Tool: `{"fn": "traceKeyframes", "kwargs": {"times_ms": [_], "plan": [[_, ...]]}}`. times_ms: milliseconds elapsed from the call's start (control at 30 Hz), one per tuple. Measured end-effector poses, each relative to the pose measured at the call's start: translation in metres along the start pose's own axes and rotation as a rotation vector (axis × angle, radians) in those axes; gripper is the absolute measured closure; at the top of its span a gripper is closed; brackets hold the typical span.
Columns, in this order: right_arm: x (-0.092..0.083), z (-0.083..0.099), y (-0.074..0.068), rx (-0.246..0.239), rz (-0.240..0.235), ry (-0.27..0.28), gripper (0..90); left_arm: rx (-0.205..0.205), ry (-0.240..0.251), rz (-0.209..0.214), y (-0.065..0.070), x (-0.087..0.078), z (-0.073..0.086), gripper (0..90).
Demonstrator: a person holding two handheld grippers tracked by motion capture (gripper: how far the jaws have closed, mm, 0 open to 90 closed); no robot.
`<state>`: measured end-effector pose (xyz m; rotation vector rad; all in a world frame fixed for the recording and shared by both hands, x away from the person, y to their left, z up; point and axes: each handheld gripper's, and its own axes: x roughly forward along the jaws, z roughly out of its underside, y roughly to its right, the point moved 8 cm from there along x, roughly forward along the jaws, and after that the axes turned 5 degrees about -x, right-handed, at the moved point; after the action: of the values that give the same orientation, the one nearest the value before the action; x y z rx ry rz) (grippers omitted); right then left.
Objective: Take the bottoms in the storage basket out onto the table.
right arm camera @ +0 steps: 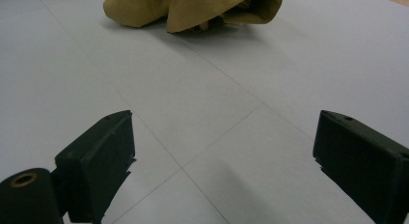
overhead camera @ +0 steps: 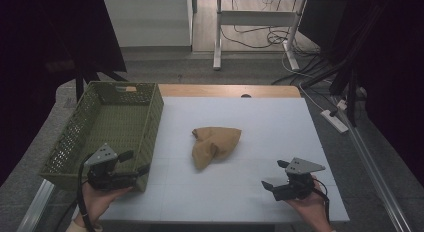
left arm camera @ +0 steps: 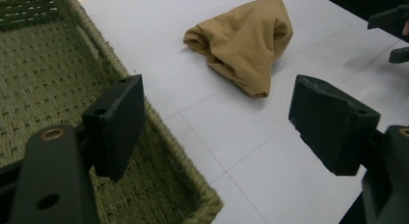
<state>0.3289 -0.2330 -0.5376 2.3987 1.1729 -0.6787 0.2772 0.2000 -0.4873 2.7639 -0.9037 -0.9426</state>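
Crumpled tan cloth (overhead camera: 216, 145) lies near the middle of my white table (overhead camera: 260, 117), a soft folded heap with one rolled edge and a hollow opening on the side facing my right gripper (overhead camera: 277, 174). Faint grid lines cross the matte tabletop. At the table's left stands a green woven basket (overhead camera: 150, 123), rectangular, with perforated walls and a plaited rim. My left gripper (overhead camera: 135, 162) hangs over its near right corner, fingers (left arm camera: 115, 122) spread wide, one above the basket floor and one above the table; that rim sits between it and the cloth. My right gripper is low at the near right, fingers (right arm camera: 99, 161) wide apart and holding nothing, with bare table between them and the cloth.
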Motion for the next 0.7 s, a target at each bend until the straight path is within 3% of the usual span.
{"fn": "traceKeyframes", "kwargs": {"times_ms": [700], "plan": [[-0.0044,-0.0017,-0.0003,-0.010,0.007,0.025,7.8,-0.010,0.004,0.002,-0.0021,0.0008,-0.0003,21.3]]}}
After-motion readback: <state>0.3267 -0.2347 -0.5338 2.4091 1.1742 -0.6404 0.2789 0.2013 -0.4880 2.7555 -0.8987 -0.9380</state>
